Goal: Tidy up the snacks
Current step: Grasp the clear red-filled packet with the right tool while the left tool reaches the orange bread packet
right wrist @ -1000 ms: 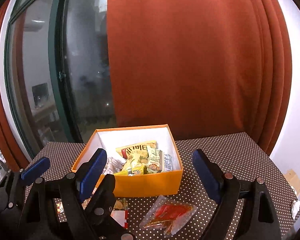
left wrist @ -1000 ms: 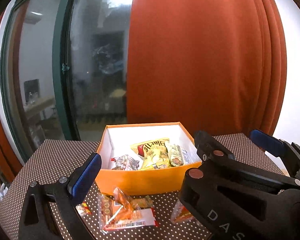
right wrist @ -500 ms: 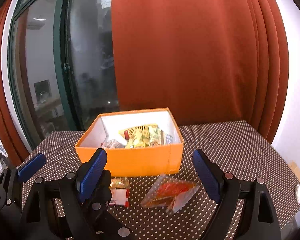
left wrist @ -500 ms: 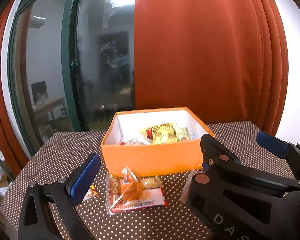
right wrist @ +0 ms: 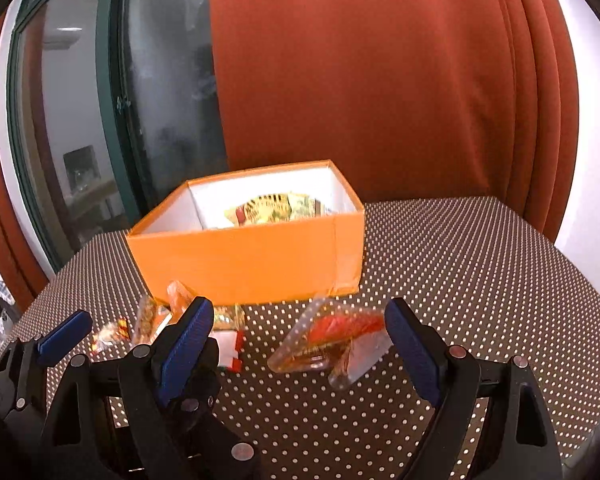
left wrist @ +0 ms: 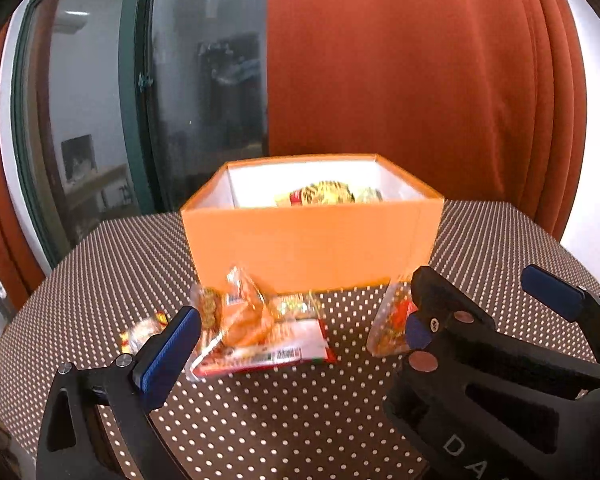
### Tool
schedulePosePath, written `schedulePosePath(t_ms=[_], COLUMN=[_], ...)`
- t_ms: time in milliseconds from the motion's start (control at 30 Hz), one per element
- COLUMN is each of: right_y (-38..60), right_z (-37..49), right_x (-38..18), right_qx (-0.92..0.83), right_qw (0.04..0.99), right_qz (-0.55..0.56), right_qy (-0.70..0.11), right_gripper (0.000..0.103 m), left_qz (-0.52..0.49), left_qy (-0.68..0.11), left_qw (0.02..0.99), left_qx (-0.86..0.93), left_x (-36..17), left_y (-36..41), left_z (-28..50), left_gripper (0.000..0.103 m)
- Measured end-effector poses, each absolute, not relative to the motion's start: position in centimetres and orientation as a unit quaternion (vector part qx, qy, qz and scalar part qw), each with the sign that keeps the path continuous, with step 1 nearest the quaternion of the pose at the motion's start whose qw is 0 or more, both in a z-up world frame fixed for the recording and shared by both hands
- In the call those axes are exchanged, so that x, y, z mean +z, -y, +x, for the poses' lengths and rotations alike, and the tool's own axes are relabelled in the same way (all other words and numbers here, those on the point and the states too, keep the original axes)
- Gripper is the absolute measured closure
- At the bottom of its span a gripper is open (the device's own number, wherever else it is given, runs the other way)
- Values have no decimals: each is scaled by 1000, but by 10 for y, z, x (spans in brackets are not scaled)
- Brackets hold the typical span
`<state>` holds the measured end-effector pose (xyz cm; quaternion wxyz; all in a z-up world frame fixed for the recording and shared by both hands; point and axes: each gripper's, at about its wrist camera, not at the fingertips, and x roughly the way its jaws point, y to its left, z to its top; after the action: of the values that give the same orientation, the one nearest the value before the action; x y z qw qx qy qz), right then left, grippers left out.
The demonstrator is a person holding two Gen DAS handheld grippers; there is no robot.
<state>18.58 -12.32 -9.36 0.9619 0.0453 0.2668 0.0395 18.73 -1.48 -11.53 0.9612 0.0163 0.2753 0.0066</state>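
An open orange box (left wrist: 312,240) (right wrist: 252,256) stands on the dotted table and holds several yellow snack packets (left wrist: 324,196) (right wrist: 272,208). In front of it lie a clear packet with orange and red print (left wrist: 256,328), a small red and gold candy (left wrist: 140,334) (right wrist: 108,334), and a clear red snack bag (right wrist: 332,340) (left wrist: 392,320). My left gripper (left wrist: 296,348) is open just short of the orange packet. My right gripper (right wrist: 300,344) is open with the red bag between its fingers, not touching it. Each gripper shows in the other's view.
The table has a brown cloth with white dots (right wrist: 460,264). Behind it hang an orange-red curtain (left wrist: 400,60) and a dark glass window (left wrist: 204,80). The table's right edge (right wrist: 588,280) falls off toward a white wall.
Both grippers have dropped lower and moved in toward the packets in front of the box. The box now appears more from the side. Both grippers stay open.
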Motion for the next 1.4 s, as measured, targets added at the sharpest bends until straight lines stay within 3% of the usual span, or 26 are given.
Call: schedulePosePath(t_ms=[433, 700, 1400], right_y=[132, 137, 148], right_z=[221, 243, 297], right_x=[-154, -174, -198], right_qx=[25, 16, 5], right_qw=[938, 925, 897], right_qz=[42, 46, 68], right_qy=[-342, -376, -436], right_gripper=[13, 13, 13], left_qz=[0, 3, 34], left_qy=[-364, -414, -434], left_qw=[931, 910, 900], left_qx=[2, -17, -18], left_x=[-181, -194, -207], left_y=[22, 30, 52], left_z=[226, 249, 292], left_gripper=[0, 0, 0])
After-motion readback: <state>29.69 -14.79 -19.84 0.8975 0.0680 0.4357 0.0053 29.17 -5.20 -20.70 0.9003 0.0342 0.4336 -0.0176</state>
